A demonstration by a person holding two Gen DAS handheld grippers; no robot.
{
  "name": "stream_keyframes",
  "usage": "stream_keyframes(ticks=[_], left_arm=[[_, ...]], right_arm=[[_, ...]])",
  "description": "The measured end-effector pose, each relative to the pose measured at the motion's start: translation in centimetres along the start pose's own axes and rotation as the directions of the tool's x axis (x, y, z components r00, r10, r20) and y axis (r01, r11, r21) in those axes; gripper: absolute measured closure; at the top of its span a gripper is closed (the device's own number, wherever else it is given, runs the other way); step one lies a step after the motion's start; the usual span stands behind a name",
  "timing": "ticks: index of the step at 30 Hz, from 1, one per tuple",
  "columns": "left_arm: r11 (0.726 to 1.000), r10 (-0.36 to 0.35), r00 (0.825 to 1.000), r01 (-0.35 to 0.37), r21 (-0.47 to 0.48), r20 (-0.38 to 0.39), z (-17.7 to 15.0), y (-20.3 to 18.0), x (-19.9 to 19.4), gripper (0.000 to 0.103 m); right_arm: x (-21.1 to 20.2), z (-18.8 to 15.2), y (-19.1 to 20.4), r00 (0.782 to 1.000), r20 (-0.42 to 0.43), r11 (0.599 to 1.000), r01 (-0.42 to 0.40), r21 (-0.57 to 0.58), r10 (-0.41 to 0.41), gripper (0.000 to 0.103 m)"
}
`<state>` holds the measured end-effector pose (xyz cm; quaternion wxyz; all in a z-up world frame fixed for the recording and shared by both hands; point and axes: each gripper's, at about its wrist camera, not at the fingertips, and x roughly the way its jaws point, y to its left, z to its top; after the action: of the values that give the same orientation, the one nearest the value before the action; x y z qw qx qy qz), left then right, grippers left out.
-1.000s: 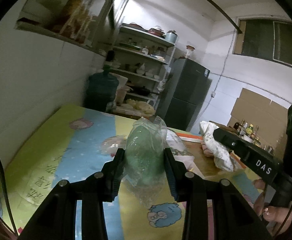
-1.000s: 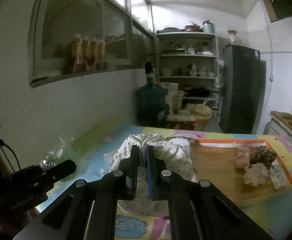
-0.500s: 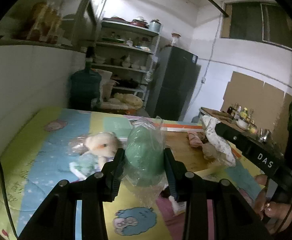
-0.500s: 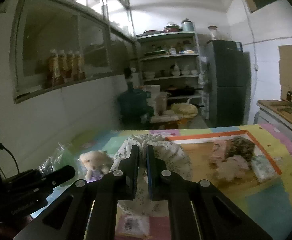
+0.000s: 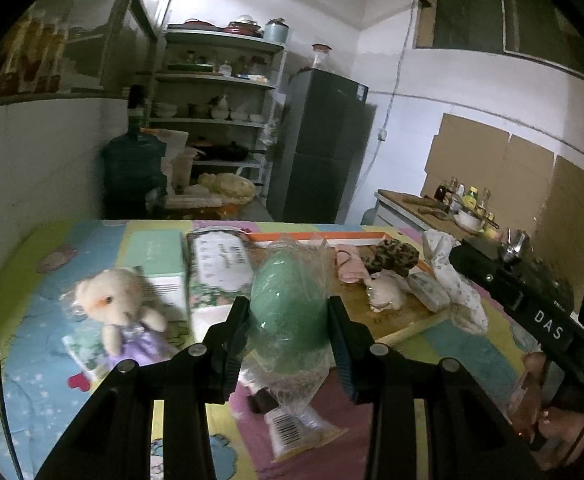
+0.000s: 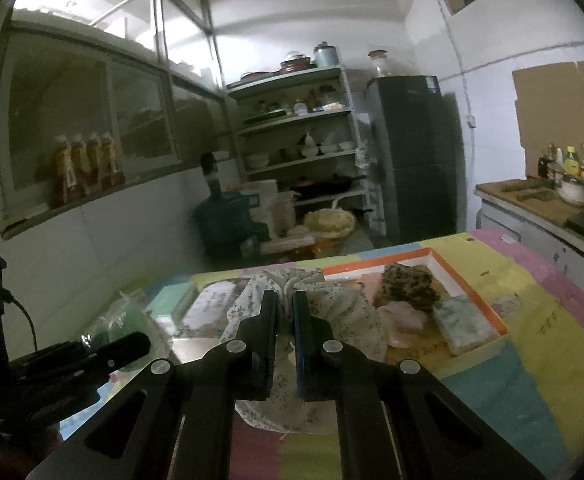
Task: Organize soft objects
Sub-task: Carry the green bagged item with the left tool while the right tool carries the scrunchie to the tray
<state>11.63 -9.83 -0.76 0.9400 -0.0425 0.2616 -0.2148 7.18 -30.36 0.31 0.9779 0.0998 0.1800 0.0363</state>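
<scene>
My left gripper (image 5: 288, 312) is shut on a green soft object in clear plastic wrap (image 5: 288, 300), held above the colourful table cover. My right gripper (image 6: 285, 304) is shut on a white floral cloth (image 6: 343, 312) that hangs around its fingers; the cloth also shows in the left wrist view (image 5: 455, 284). An orange-rimmed tray (image 6: 467, 280) holds a leopard-print piece (image 6: 405, 284), a pink piece (image 6: 401, 318) and a pale floral piece (image 6: 461, 322). A cream teddy in a purple dress (image 5: 122, 312) lies on the table to the left.
Flat boxes (image 5: 220, 264) lie behind the teddy. A small barcoded packet (image 5: 292, 426) lies on the table below the left gripper. A water jug (image 5: 132, 168), shelves (image 5: 220, 120) and a dark fridge (image 5: 323, 148) stand beyond the table. A counter with bottles (image 5: 459, 204) is at the right.
Both grippers have swung right with their loads still held. The tray and its pieces have come into fuller view, and the teddy has appeared on the left.
</scene>
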Motion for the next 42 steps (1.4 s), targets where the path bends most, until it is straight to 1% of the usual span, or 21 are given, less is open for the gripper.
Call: stream_keyframes(ticks=[8,12,19,26,34,42], left_arm=[[0.999,0.002,0.999,0.000,0.046,-0.039,0.5,-2.8,2.9,0.064],[0.998,0.005,0.998,-0.002,0.061,-0.058,0.8,-3.7,4.2,0.064],[0.998,0.004,0.997,0.002,0.067,-0.082,1.3,-4.9,6.3,0.064],[0.999,-0.001,0.994,0.007,0.054,-0.108,1.7,-5.4,8.6,0.064],[0.999,-0.005,0.990,0.012,0.046,-0.141,1.9,-5.9,10.9,0.064],[0.999,0.006,0.983,0.000,0.036,-0.186,1.9,-6.1,13.6,0.064]], right_arm=[[0.0,-0.1,-2.5,1.000,0.004,0.999,0.010,0.033,-0.010,0.095],[0.3,-0.1,-3.8,1.000,0.002,0.999,0.013,0.050,-0.013,0.095],[0.9,0.1,-5.9,1.000,0.002,0.997,0.023,0.073,-0.023,0.095],[1.7,0.5,-7.6,1.000,0.006,0.995,0.028,0.092,-0.028,0.095],[3.9,0.8,-8.5,1.000,-0.010,0.995,-0.002,0.099,0.003,0.095],[6.4,1.1,-9.1,0.999,-0.033,0.994,-0.038,0.105,0.042,0.095]])
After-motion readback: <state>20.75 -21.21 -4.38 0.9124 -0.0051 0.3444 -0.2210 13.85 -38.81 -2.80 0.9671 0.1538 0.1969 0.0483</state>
